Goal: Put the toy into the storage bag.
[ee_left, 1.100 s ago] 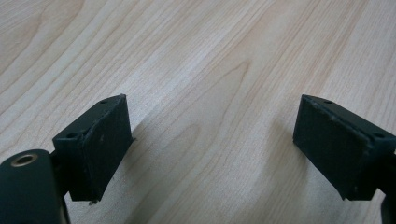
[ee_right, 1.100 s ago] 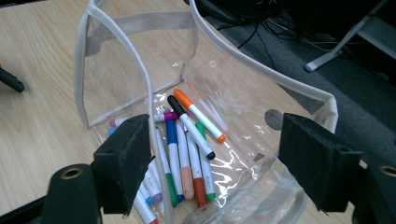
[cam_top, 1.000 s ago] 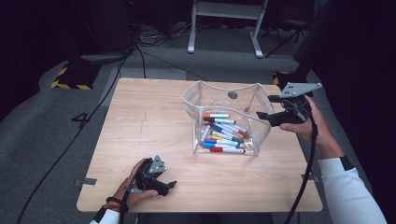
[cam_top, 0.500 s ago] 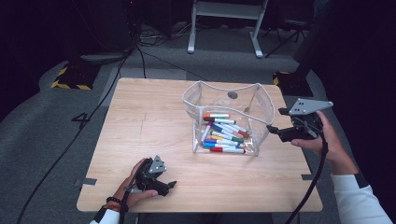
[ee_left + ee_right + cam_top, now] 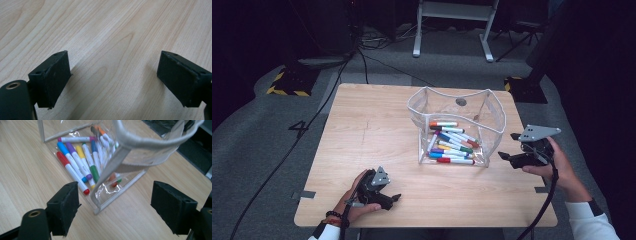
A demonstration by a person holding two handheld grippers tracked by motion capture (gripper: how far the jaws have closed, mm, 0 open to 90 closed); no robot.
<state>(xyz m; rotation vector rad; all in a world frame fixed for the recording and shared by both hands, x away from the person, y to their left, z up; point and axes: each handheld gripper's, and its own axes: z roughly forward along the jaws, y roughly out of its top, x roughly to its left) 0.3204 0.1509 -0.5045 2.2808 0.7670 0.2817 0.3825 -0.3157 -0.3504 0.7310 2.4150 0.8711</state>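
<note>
Right tongs (image 5: 507,146) agape, empty, beside clear plastic pouch (image 5: 492,120) of coloured markers (image 5: 451,145); left tongs (image 5: 394,200) parted, empty, on wooden table (image 5: 362,130).

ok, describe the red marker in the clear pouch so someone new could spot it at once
On the wooden table stands a clear open-topped pouch, right of centre, with coloured markers lying in its bottom. The red marker lies at the edge of that pile nearest the person. It is white-barrelled with red at both ends, and its neighbour has blue ends instead.
</note>
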